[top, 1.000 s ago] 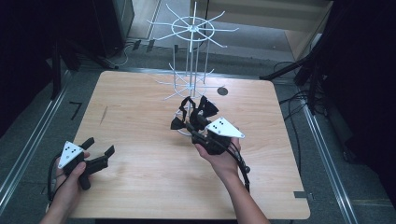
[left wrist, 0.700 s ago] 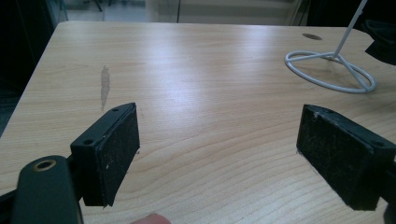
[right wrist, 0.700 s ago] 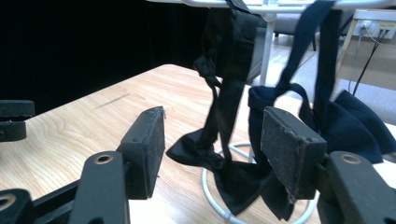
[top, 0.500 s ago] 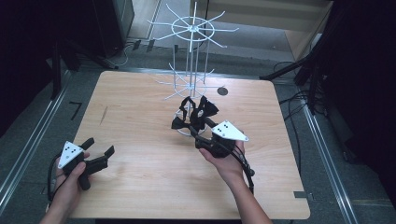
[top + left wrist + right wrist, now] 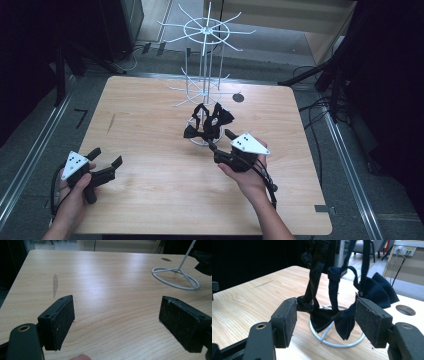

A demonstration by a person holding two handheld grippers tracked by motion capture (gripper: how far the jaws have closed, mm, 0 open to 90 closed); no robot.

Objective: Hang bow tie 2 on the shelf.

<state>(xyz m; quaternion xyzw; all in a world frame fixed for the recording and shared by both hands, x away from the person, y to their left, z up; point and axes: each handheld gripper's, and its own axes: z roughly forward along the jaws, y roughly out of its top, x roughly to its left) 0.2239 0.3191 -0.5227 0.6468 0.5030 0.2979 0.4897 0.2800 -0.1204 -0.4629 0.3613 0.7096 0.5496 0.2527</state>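
Fingers (image 5: 372, 322) of the right gripper (image 5: 220, 142) have just been spreading, empty, before the bow ties (image 5: 207, 122) hanging on the white rack (image 5: 205, 60) mid-counter, while the left gripper (image 5: 105, 161) idles released near the counter's (image 5: 150, 200) front left corner.

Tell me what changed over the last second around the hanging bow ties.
The right tool drew back slightly from the bow ties toward the person; its jaws have just been opening, nothing pressed between them. The left tool, the white rack and the table stayed put.
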